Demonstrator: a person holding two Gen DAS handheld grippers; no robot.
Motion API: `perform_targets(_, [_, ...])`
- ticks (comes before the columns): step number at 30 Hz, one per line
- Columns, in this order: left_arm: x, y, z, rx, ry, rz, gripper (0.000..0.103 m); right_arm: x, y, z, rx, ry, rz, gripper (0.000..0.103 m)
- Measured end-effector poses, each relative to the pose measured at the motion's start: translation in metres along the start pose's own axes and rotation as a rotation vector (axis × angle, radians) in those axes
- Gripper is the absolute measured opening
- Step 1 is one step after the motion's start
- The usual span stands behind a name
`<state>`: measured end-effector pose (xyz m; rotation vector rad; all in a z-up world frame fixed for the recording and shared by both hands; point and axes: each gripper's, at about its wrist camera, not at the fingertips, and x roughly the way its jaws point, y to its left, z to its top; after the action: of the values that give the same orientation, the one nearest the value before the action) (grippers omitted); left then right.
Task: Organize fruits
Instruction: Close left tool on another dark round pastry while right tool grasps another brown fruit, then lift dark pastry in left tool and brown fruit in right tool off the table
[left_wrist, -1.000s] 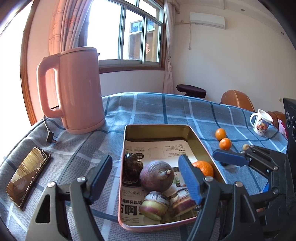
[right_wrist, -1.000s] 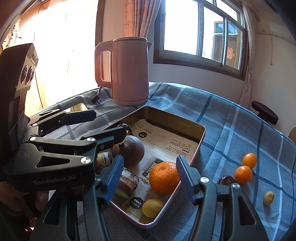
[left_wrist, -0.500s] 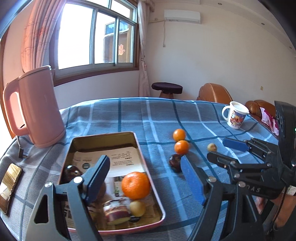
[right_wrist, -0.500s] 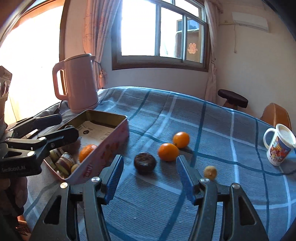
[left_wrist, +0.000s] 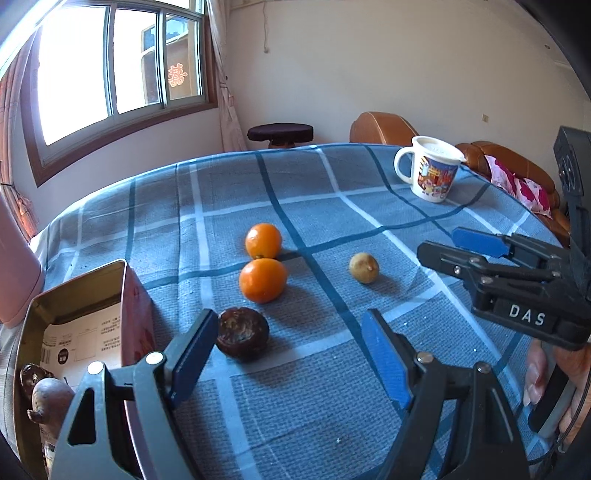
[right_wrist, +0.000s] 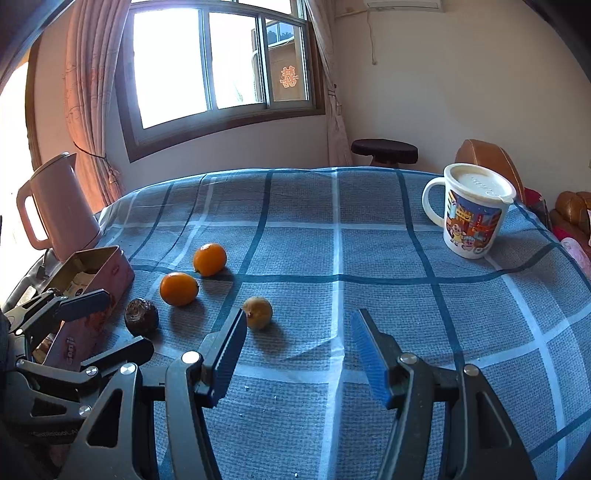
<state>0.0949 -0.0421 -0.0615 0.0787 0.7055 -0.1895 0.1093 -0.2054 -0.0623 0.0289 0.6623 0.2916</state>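
Observation:
Loose on the blue checked cloth lie two oranges, a dark wrinkled fruit and a small yellow-brown fruit. My left gripper is open and empty, and the dark fruit sits just past its left fingertip. At the left, the tin tray holds several fruits, mostly cut off by the frame. My right gripper is open and empty. The yellow-brown fruit lies just beyond its left fingertip. The oranges, dark fruit and tin lie further left.
A lidded cartoon mug stands at the table's far right. At the far left, behind the tin, is a pink kettle. A dark stool and brown sofa lie beyond the table edge. A hand holds the right gripper.
Both grippers have swung right, from over the tin to the loose fruits on the cloth. The left jaws stand slightly wider. Nothing was picked up.

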Motion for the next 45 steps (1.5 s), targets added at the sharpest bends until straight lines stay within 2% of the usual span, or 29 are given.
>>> perform_targets(5, [0.006,0.023,-0.001,-0.013,0.005,0.048,0.083,0.007,0.004,0.000,-0.002,0.005,0.005,0.061])
perform_targets(7, [0.006,0.033,0.000,-0.047,0.009,0.025,0.083,0.009,0.008,0.002,-0.011,0.007,0.002,0.061])
perform_targets(15, [0.004,0.054,-0.002,-0.077,-0.001,0.092,0.084,0.027,0.026,0.011,-0.064,0.051,-0.005,0.061])
perform_targets(18, [0.006,0.056,-0.001,-0.085,0.002,0.076,0.084,0.043,0.032,0.013,-0.079,0.097,0.004,0.061])
perform_targets(23, [0.013,0.040,0.003,-0.036,0.019,0.036,0.084,0.065,0.041,0.016,-0.112,0.177,0.015,0.061])
perform_targets(28, [0.028,0.034,0.007,-0.024,0.072,0.001,0.082,0.077,0.040,0.013,-0.111,0.232,0.029,0.040])
perform_targets(30, [0.033,0.037,0.007,-0.048,0.096,-0.028,0.076,0.079,0.037,0.014,-0.098,0.233,0.039,0.036])
perform_targets(32, [0.038,0.039,0.007,-0.060,0.121,-0.053,0.052,0.083,0.032,0.013,-0.081,0.243,0.052,0.031])
perform_targets(33, [0.040,0.040,0.006,-0.068,0.129,-0.063,0.050,0.082,0.031,0.013,-0.076,0.238,0.060,0.028])
perform_targets(35, [0.041,0.042,0.006,-0.083,0.134,-0.072,0.040,0.081,0.033,0.013,-0.085,0.235,0.072,0.028])
perform_targets(45, [0.032,0.048,0.006,-0.105,0.089,-0.085,0.039,0.071,0.036,0.015,-0.098,0.184,0.103,0.028])
